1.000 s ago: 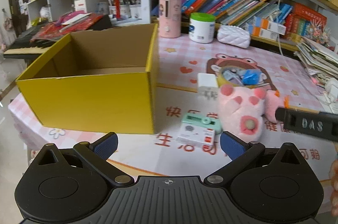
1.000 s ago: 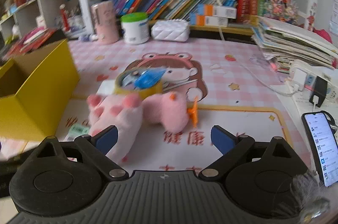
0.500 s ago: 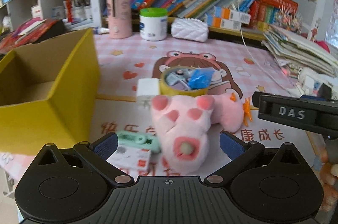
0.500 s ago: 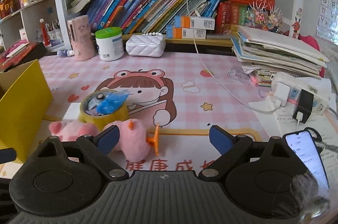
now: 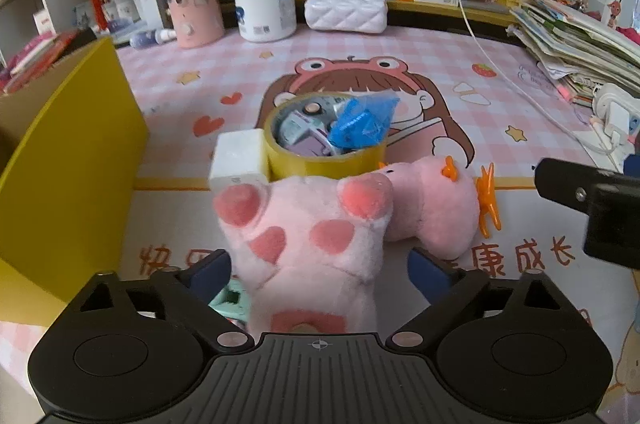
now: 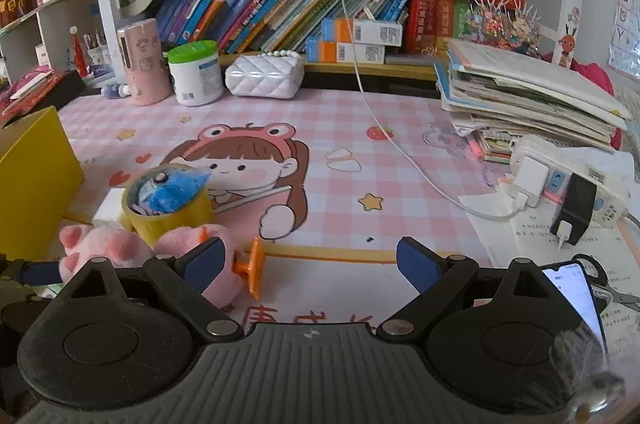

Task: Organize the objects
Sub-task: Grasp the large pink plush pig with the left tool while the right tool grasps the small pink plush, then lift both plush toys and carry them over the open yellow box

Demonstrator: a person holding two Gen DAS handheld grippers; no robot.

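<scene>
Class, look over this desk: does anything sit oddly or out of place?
Yes. The tape roll is being used as a cup, stuffed with small items and a blue wrapper. The pink plush paw lies sprawled against it rather than in the yellow box.

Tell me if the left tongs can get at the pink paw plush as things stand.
Probably yes. The pink paw plush already lies between the left tongs, whose jaws have just been closing around it, and nothing sits in between.

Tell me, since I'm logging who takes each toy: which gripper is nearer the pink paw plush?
Left. The left gripper straddles the pink paw plush, jaws just closing around it. The right gripper stands open off to its right, nothing between its jaws.
</scene>
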